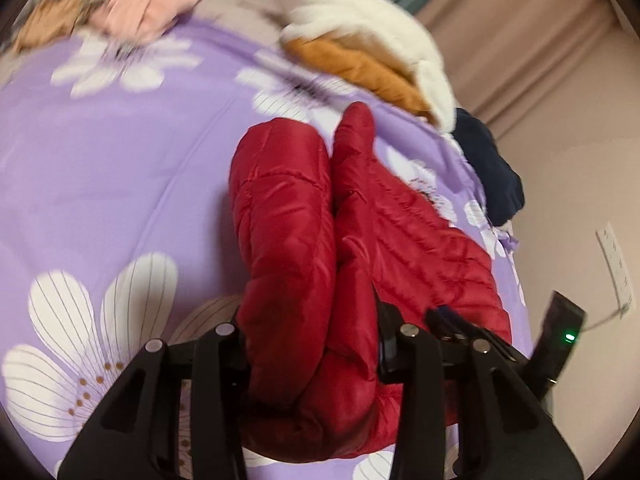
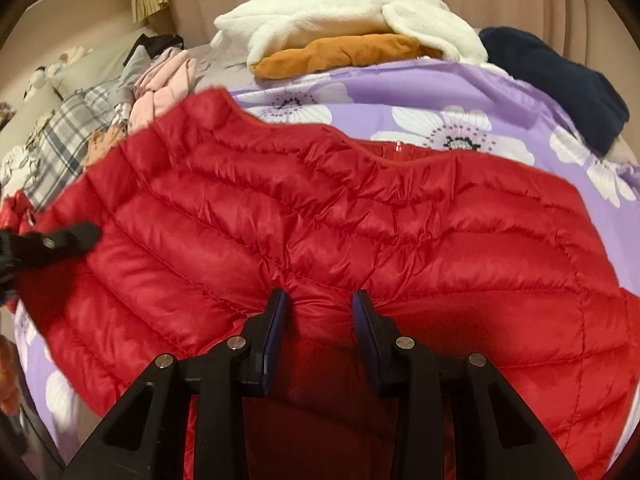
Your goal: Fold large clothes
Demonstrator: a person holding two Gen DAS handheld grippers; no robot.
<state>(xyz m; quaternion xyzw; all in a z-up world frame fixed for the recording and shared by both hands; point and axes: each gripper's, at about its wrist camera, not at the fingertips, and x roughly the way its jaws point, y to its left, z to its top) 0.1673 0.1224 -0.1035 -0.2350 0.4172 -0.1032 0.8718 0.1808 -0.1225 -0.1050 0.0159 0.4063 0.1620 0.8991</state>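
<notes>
Right wrist view: one red quilted jacket, shiny, puffy, stitched in curved channels, spread on bed over purple sheet with white flowers. Right gripper: two fingers part-closed, pinching bunched jacket fabric. Behind: one white fleece on one orange garment, one navy garment, pile of pink and plaid clothes. Left wrist view: left gripper, fingers narrowed on thick jacket fold, lifted off sheet.
</notes>
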